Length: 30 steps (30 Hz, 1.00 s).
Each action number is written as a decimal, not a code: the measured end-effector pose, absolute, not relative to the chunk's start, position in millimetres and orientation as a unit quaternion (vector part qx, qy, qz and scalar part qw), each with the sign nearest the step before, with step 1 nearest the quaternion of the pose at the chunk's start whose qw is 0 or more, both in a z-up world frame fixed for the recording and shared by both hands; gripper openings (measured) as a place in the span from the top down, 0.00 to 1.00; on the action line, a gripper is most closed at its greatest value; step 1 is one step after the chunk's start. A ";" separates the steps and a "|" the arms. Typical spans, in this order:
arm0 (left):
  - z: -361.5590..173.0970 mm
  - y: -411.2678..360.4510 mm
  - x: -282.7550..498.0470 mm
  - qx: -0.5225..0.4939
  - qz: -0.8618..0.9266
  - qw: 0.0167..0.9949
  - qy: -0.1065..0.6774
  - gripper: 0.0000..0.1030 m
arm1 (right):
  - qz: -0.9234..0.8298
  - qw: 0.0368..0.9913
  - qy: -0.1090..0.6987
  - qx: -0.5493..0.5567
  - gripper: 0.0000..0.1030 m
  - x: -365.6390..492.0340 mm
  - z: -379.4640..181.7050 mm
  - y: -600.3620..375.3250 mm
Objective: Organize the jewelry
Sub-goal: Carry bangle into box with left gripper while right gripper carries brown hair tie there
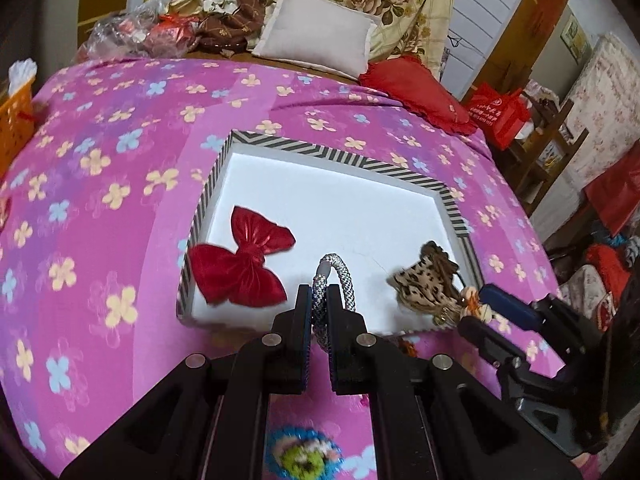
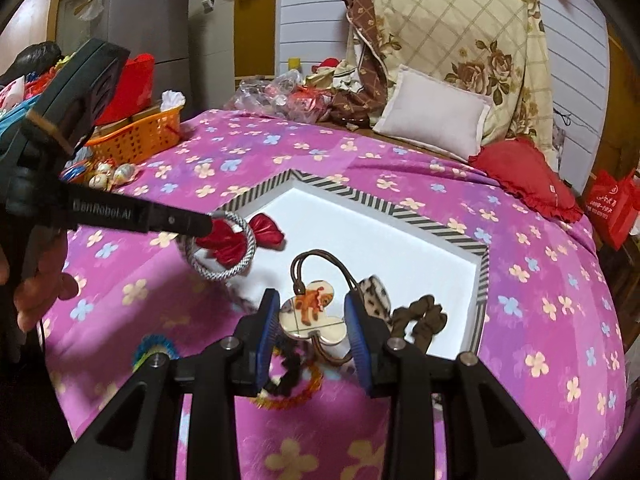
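A white tray with a striped rim point(image 1: 400, 172) point(image 2: 436, 230) lies on the pink floral bed. In it lie a red bow point(image 1: 240, 258) point(image 2: 264, 230) and a leopard-print scrunchie point(image 1: 424, 280) point(image 2: 376, 294). My left gripper point(image 1: 319, 300) is shut on a silver braided bangle point(image 1: 340, 276) and holds it over the tray's near edge; it also shows in the right wrist view point(image 2: 228, 252). My right gripper point(image 2: 312, 320) holds a mouse-shaped hair tie with brown elastic point(image 2: 312, 312) between its blue pads point(image 2: 269, 320), above the tray's near side.
A brown scrunchie point(image 2: 424, 318) lies in the tray's right part. A black and orange tinsel ring point(image 2: 292, 376) and a blue-green ornament point(image 2: 154, 350) lie on the bed in front. An orange basket point(image 2: 136, 140), white pillow point(image 2: 436, 114) and red cushion point(image 2: 524, 178) sit farther back.
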<state>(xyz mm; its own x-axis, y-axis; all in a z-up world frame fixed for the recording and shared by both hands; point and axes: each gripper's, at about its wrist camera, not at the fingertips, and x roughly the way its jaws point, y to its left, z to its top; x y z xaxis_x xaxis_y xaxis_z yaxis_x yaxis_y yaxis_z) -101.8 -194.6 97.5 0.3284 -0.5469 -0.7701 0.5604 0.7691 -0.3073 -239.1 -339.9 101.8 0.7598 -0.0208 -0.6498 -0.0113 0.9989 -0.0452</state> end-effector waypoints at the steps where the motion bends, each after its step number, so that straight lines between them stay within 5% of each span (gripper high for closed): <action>1: 95.9 -197.6 -99.0 0.009 -0.339 0.815 0.470 0.92 | -0.004 0.937 0.348 -0.020 0.67 -233.7 101.0 -342.9; 30: 32.3 -232.3 -57.1 0.025 -0.297 0.807 0.510 0.91 | 0.001 0.900 0.435 0.035 0.67 -151.0 26.1 -374.1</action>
